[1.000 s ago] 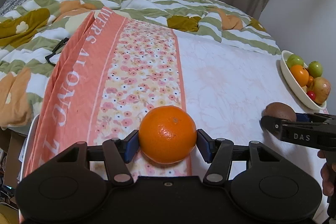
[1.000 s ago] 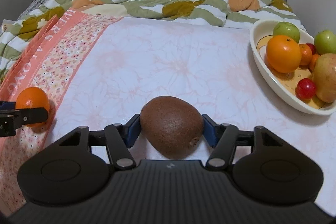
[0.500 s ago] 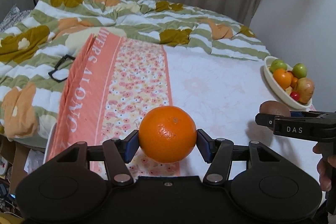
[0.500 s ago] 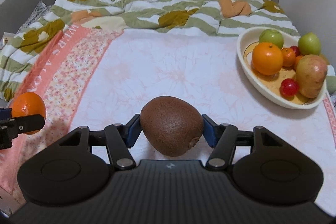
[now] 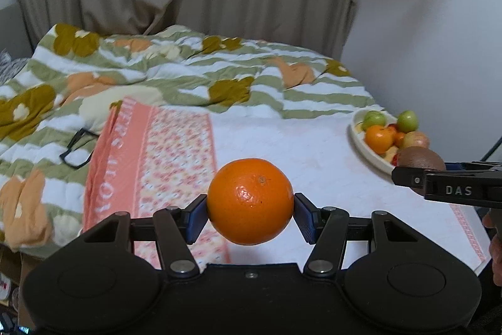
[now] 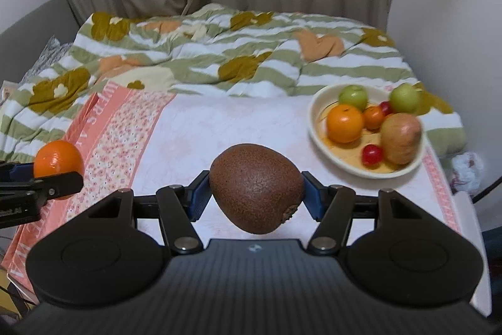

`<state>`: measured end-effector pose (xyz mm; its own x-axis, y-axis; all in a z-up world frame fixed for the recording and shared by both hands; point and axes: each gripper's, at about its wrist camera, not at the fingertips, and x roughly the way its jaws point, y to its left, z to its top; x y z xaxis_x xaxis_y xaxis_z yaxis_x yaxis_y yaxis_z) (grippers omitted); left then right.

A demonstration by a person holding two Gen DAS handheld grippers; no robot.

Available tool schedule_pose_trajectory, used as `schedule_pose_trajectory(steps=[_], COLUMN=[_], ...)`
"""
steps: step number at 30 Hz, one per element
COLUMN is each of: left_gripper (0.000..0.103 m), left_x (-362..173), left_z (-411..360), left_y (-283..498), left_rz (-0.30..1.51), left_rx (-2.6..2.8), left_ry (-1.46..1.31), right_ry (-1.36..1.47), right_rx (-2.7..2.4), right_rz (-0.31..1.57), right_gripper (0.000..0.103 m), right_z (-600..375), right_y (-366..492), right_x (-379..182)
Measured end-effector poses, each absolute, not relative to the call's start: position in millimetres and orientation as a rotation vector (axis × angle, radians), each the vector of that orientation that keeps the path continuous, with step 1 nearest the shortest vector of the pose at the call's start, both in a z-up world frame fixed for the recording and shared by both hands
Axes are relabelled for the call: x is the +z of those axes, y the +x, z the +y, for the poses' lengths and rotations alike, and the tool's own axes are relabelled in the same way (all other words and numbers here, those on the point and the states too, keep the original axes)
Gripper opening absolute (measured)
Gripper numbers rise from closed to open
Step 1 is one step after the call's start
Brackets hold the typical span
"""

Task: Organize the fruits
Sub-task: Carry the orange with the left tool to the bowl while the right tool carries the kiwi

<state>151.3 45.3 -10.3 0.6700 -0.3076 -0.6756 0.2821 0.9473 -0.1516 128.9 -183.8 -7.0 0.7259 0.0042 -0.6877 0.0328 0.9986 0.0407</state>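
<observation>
Gripping an orange, the left gripper hangs level above the bed. Beside it, the right gripper clamps a kiwi, short of the bowl.

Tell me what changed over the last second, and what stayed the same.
Both grippers rose and drew back from the bed: more curtain shows, and the bowl looks smaller and farther. Nothing was picked up or released. The left gripper still clamps the orange; the right gripper still clamps the kiwi. The fruit in the bowl is unmoved.
</observation>
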Motion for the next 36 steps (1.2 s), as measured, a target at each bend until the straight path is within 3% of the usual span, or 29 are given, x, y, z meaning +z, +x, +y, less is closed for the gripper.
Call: schedule_pose_trajectory(steps=[16,36], left_gripper=[0.062,0.062], left_x=[11.9,-2.0], left_z=[-59.1,-215.9], left_y=[154.9,199.3], left_rz=[0.712,0.738], left_rx=[-0.362,-0.29], left_ry=[-0.02,-0.015], right_ry=[0.062,-0.032], right_rx=[-0.027,0.142], right_rz=[0.719,0.717], right_gripper=[0.076,0.076], right_z=[-290.9,-431.0], right_y=[110.4,191.6], right_x=[20.1,19.6])
